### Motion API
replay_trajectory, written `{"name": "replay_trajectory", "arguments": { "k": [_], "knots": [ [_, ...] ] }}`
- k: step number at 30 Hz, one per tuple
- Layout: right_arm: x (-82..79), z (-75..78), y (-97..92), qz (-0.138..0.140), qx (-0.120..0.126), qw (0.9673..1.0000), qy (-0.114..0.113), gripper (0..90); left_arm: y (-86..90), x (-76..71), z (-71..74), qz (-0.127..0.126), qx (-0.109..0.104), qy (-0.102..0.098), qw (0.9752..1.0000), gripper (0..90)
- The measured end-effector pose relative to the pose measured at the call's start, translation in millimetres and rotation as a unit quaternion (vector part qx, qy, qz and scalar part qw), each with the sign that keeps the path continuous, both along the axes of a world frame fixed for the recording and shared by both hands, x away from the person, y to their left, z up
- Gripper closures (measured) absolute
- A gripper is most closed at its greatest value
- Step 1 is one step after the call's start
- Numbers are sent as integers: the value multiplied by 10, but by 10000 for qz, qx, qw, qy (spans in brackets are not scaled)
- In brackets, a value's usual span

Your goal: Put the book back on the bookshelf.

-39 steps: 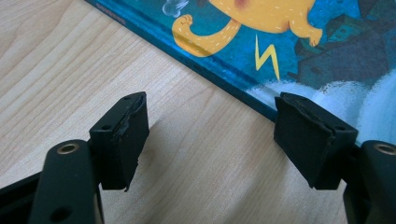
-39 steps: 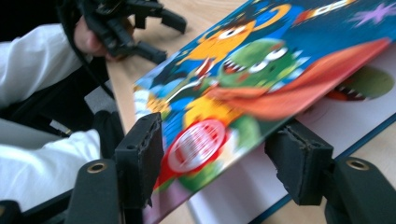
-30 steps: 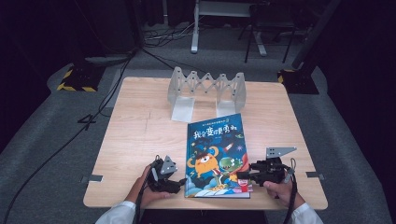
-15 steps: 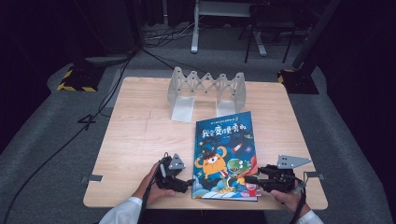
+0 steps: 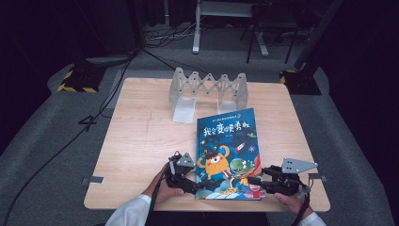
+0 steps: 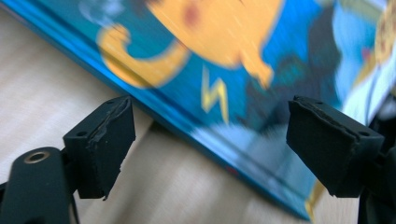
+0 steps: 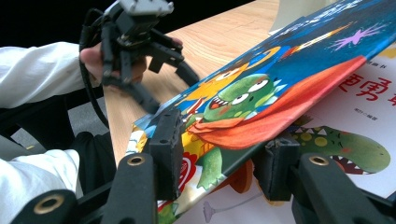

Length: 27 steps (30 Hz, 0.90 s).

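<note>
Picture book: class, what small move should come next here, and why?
Probably lift the cover further with the right tongs: they pinch the picture book cover, already raised off the first page, while the left tongs stand open at the spine edge.

You can read large Chinese characters, 我会变得勇敢, across the top of the book (image 5: 228,150) cover; red characters 更勇 show on its opened inside page (image 7: 369,88).

Tabletop (image 5: 141,141) left of book (image 5: 226,136) open (rack (image 5: 209,89) blocks far edge).
</note>
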State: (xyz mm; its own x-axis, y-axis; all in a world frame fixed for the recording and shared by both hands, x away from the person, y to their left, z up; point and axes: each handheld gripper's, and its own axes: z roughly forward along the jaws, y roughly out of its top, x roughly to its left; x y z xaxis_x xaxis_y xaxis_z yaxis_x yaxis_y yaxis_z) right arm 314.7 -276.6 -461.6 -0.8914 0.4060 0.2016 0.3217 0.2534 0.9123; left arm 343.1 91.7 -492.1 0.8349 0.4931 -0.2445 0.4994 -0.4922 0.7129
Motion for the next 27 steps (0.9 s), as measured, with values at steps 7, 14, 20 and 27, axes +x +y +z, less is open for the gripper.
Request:
{"name": "replay_trajectory", "arguments": {
  "k": [7,14,20,27],
  "knots": [
    [64,14,76,43,-22,9999,-111,568,50,270,36,387,-559,129,9976,159],
    [61,16,81,63,-46,9998,-162,569,47,359,98,581,-883,6,9944,240],
    [14,32,96,63,-68,9995,-317,569,53,364,151,612,-907,-71,9940,232],
    [-28,54,124,167,-99,9986,-497,568,35,318,235,449,-1036,-324,9931,357]
  ]
}}
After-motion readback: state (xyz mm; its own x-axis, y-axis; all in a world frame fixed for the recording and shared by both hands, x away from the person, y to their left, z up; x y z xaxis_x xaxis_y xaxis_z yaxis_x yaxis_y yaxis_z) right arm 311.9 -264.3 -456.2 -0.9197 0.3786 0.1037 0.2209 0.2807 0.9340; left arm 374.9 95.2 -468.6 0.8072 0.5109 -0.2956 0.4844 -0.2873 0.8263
